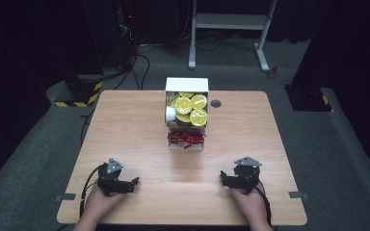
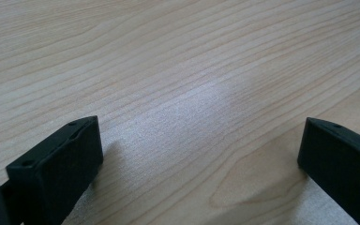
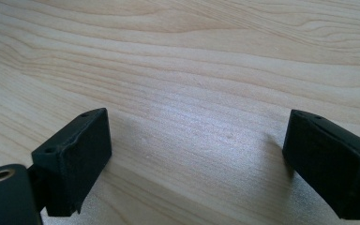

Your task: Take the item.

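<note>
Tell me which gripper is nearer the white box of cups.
Right, though only narrowly. The right gripper sits at the near right of the white box, the left gripper at the near left; both rest well short of it.

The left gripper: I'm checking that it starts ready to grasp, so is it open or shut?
Open. In the left gripper view, the left gripper has its two black jaws standing wide apart, with bare wooden table between them and nothing held.

The person's forearms are cut off at the bottom edge. In the white box [image 1: 187, 85] at the surface's far edge, the red items [image 1: 186, 138] are too small to identify.
</note>
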Tool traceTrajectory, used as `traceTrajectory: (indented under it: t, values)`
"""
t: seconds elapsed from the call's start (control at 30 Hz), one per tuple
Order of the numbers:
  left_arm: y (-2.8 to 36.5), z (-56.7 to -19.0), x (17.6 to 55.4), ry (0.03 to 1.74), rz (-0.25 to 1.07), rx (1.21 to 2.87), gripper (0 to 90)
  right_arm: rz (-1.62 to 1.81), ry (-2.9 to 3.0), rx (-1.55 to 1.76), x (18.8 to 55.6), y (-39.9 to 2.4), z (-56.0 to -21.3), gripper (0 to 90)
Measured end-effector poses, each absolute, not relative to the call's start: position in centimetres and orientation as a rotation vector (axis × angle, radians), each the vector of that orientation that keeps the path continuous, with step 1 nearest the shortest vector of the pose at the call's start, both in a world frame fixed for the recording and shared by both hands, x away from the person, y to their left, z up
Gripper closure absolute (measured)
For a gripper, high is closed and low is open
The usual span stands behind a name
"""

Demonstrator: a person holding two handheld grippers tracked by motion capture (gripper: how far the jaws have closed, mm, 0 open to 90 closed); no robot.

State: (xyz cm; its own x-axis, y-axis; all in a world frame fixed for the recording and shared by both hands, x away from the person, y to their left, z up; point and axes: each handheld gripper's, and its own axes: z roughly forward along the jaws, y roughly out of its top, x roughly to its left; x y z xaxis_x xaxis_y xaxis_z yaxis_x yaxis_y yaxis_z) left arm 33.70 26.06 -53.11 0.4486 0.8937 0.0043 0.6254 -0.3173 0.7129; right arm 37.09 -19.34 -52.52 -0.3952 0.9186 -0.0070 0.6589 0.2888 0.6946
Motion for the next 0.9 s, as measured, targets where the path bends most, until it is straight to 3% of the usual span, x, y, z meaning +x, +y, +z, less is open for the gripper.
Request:
traceTrajectory:
  t: [0.9]
  values:
    - [26.07,-53.08,33.77,1.267,0.533,2.065,0.3,0.897,2.14,1.38,36.71,-19.64,-51.92,12.7]
